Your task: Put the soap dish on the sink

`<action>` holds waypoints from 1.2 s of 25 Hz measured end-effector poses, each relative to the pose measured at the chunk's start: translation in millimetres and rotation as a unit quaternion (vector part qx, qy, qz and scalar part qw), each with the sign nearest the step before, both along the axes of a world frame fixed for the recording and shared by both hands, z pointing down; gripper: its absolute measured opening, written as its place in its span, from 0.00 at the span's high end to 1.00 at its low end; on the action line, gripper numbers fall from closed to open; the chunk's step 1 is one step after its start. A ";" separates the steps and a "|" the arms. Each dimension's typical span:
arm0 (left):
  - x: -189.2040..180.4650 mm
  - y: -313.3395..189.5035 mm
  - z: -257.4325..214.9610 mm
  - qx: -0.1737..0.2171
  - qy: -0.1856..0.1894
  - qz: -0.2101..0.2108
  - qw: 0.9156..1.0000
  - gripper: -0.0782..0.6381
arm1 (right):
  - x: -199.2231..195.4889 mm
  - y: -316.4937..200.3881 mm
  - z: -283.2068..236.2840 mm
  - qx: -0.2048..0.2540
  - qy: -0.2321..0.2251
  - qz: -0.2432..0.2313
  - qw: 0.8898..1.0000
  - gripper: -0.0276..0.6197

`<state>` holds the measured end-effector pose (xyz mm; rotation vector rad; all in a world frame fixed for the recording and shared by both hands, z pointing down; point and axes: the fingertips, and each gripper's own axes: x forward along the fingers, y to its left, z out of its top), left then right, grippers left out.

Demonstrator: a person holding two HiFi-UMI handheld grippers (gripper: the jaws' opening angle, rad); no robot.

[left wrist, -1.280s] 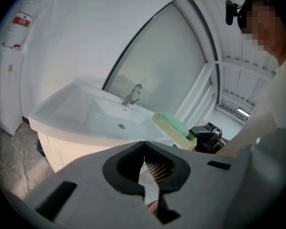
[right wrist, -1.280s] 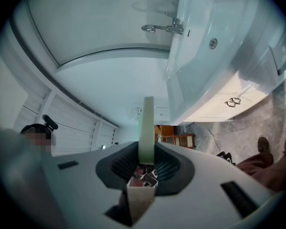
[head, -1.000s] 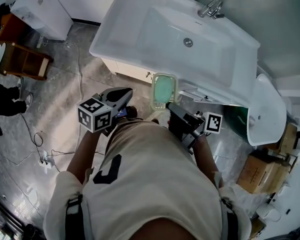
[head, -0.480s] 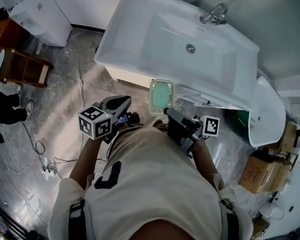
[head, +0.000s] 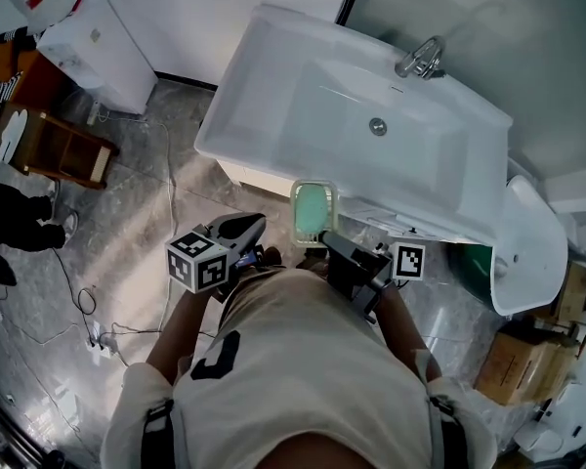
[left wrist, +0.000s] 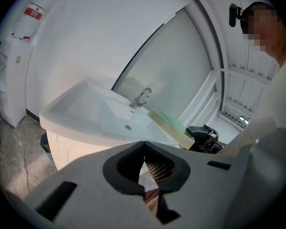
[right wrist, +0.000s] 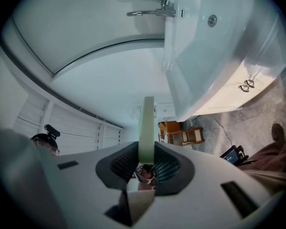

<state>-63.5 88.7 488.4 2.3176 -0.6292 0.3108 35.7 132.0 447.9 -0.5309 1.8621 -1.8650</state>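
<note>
**Head view.** Soap dish (head: 313, 210): pale green, rectangular, held in the air by its near end in the right gripper (head: 330, 242). It hangs over the floor, just short of the front edge of the sink (head: 244, 106) and not touching it. Left gripper (head: 242, 228): beside the person's body, pointing toward the sink and carrying nothing. Tap (head: 420, 59): at the far rim of the sink, well apart from the dish.

**Left gripper view.** Fingers (left wrist: 116, 171): brought together at the tips with nothing between them. Beyond them the sink (left wrist: 86, 104) has a bare basin and rim. The soap dish (left wrist: 169, 126) juts in from the right, roughly level, carried by the right gripper (left wrist: 202, 135).

**Right gripper view.** Fingers (right wrist: 116, 166): a narrow way apart, pressed on both sides of the soap dish (right wrist: 146, 128), which shows edge-on between them and reaches forward past the tips. The sink (right wrist: 205, 66) and tap (right wrist: 155, 11) lie ahead and to one side.

**Progress.** Done: the dish is picked up, firmly gripped and brought close to the sink. Left, as I judge it: carry the dish over the front edge, lower it flat onto the rim and release it. Placement is not yet begun.
</note>
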 end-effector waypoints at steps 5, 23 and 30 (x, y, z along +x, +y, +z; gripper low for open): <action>20.9 -4.2 -7.6 0.007 -0.004 0.004 1.000 0.86 | 15.8 -9.9 -5.8 0.012 -0.002 -0.007 1.000 0.82; 106.8 -23.8 -21.5 0.021 -0.038 -0.017 0.999 0.86 | 98.8 -48.9 -12.8 0.020 -0.034 -0.035 0.999 0.82; 133.5 -24.1 -18.3 0.018 -0.048 -0.041 0.998 0.86 | 122.7 -55.8 -8.4 0.021 -0.041 -0.067 0.997 0.82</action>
